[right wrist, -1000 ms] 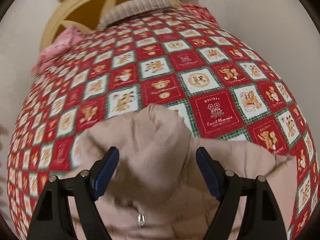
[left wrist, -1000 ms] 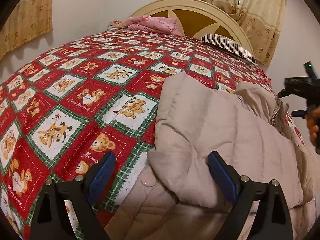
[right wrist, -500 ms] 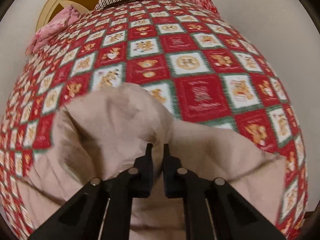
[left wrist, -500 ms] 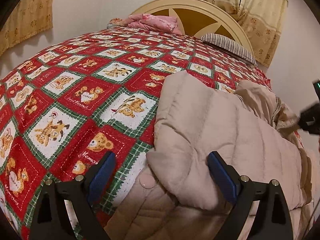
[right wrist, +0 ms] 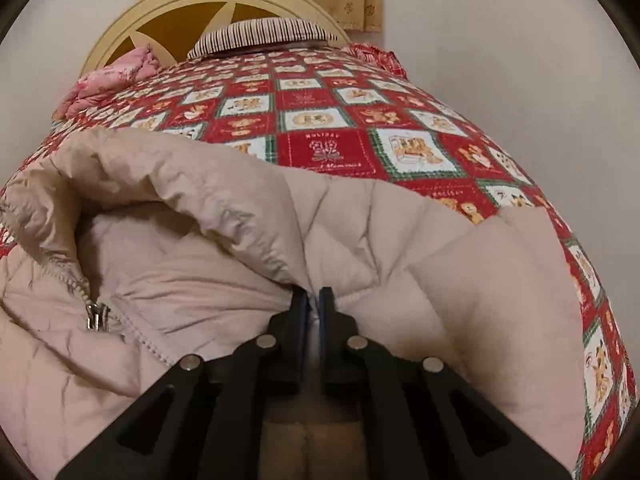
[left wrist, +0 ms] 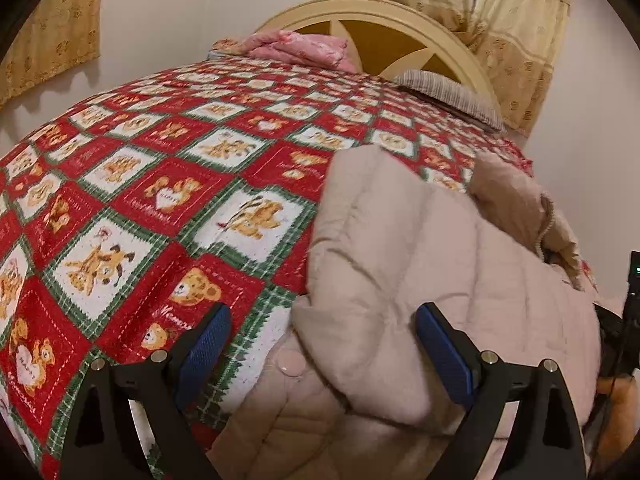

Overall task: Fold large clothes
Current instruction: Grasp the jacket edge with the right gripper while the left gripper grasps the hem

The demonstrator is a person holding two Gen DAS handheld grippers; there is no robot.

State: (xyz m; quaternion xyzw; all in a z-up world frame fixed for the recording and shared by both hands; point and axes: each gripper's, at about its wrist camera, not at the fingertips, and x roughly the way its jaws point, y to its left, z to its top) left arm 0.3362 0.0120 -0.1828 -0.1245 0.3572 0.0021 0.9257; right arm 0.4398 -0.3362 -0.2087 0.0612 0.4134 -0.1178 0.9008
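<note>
A beige quilted puffer jacket (left wrist: 420, 256) lies on the bed at the right of the left wrist view, with a folded sleeve between my fingers. My left gripper (left wrist: 324, 340) is open, its blue pads on either side of the sleeve end, not pinching it. In the right wrist view the jacket (right wrist: 200, 264) fills the lower half, its hood bunched at the left and a zipper pull (right wrist: 96, 316) showing. My right gripper (right wrist: 314, 300) is shut on a fold of the jacket near the hood and lifts it. The right gripper shows at the far right of the left wrist view (left wrist: 624, 320).
The bed has a red, white and green teddy-bear quilt (left wrist: 168, 184). A pink bundle of cloth (left wrist: 304, 48) and a striped pillow (right wrist: 260, 34) lie by the cream headboard (left wrist: 400, 12). Curtains (left wrist: 516, 24) hang behind. White walls border the bed.
My right gripper closed on the jacket near the hood and has pulled the fabric up and towards me. My left gripper stayed open over the sleeve and barely moved.
</note>
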